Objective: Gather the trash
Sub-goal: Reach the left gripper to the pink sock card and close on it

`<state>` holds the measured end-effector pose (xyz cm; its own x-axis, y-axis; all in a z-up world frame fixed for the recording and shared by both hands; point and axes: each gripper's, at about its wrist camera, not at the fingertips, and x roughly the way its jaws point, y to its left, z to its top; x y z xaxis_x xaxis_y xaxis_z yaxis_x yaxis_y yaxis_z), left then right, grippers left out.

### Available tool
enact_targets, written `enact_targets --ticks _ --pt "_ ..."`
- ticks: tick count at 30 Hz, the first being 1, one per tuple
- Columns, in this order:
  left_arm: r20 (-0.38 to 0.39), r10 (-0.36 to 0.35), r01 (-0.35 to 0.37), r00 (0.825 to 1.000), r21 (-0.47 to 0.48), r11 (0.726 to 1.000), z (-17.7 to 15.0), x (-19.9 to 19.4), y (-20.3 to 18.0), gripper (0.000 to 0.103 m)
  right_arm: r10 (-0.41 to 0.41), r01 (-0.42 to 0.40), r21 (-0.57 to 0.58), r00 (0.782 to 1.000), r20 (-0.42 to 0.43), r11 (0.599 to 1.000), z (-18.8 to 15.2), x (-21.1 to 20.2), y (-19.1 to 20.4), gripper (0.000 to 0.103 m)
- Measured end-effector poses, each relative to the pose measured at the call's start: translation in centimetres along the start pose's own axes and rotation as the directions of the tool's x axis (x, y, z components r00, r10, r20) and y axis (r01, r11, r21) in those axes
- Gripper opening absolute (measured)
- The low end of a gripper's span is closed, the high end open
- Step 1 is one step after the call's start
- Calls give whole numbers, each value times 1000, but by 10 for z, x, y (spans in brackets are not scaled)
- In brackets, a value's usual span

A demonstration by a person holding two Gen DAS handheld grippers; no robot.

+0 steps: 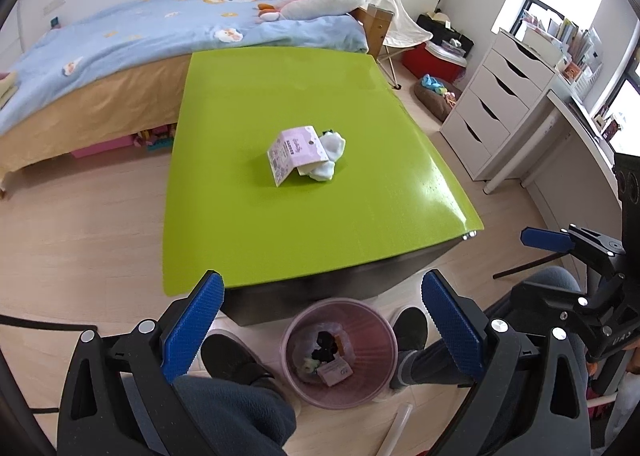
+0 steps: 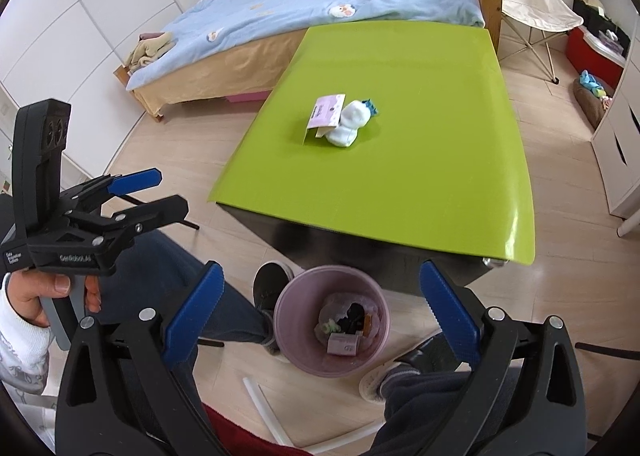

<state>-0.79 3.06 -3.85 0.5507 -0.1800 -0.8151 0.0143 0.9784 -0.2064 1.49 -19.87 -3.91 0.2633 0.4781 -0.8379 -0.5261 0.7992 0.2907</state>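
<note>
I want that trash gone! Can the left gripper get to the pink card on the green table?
Probably yes. The left gripper has its jaws open and empty, and nothing lies between it and the pink card on the green table.

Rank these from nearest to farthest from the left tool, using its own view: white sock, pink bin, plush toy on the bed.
1. Pink bin, on the floor below, between the fingers.
2. White sock, mid-table, ahead.
3. Plush toy, on the bed beyond.
</note>
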Motion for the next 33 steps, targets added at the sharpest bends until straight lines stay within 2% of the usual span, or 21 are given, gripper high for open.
enact_targets --ticks 9,17,29,33 --pt "-20 -31 31 999 -18 999 47 31 7 95 1 -1 10 1000 3 1000 19 9 -9 97" --pt "-95 -48 45 994 -29 999 83 77 11 95 3 -3 27 1000 -5 1000 24 16 -16 97" --pt "-228 -72 46 971 -117 992 105 154 30 95 -1 3 61 1000 -30 998 22 26 -30 97" --pt "-244 -77 43 967 -145 989 107 168 35 95 -1 3 70 999 -37 998 22 30 -35 97"
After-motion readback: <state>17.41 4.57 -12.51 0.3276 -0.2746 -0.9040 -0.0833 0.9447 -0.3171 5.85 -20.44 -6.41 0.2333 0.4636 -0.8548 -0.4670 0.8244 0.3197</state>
